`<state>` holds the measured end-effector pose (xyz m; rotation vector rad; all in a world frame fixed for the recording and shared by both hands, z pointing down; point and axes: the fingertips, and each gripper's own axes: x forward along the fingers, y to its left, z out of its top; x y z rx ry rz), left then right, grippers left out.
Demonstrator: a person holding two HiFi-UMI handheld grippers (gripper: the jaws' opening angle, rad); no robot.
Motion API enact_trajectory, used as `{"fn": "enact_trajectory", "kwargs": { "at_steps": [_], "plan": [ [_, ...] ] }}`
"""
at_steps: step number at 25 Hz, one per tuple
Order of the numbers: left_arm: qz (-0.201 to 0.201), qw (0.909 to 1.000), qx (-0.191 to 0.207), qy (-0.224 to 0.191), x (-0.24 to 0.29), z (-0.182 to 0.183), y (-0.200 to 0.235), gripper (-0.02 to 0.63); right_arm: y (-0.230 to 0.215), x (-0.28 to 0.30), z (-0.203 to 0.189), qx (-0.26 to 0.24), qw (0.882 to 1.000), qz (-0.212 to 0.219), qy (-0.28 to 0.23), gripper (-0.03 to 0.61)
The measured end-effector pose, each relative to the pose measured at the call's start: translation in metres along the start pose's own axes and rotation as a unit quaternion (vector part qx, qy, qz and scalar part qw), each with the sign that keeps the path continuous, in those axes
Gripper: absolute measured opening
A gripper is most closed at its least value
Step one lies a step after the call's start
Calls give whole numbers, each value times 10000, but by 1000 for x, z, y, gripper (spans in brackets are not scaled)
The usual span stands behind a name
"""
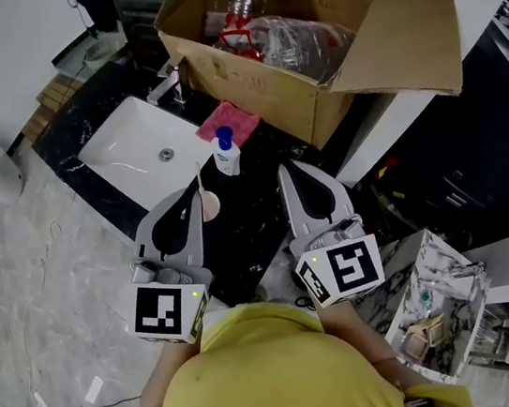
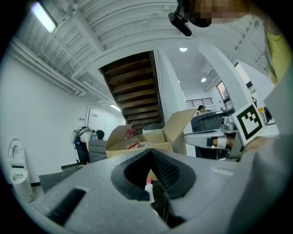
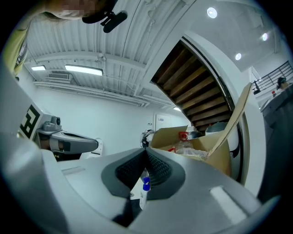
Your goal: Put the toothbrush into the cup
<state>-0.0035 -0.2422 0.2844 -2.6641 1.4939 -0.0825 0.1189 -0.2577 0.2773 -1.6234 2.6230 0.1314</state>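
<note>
A pink cup (image 1: 210, 206) stands on the dark counter (image 1: 248, 222), just right of the sink. A thin white toothbrush (image 1: 199, 176) rises from it. My left gripper (image 1: 196, 189) lies level with its tips right beside the cup and the brush; whether it touches them I cannot tell. In the left gripper view the left gripper (image 2: 151, 151) has its jaws meeting, with nothing seen between the pads. My right gripper (image 1: 284, 167) lies parallel to the right, shut and empty, pointing at a white bottle (image 1: 225, 155). The right gripper (image 3: 145, 150) frames that blue-capped bottle (image 3: 144, 192).
A white sink (image 1: 137, 149) with a tap (image 1: 166, 86) lies at the left. A pink cloth (image 1: 228, 124) sits behind the bottle. A big open cardboard box (image 1: 254, 74) of plastic items fills the back. A wire rack (image 1: 431, 304) stands at the lower right.
</note>
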Motion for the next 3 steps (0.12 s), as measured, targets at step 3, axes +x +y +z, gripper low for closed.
{"fn": "enact_trajectory", "kwargs": {
  "at_steps": [3],
  "plan": [
    [19, 10000, -15, -36, 3, 1, 0, 0, 1, 3, -2, 9, 10000, 39, 13, 12]
  ]
}}
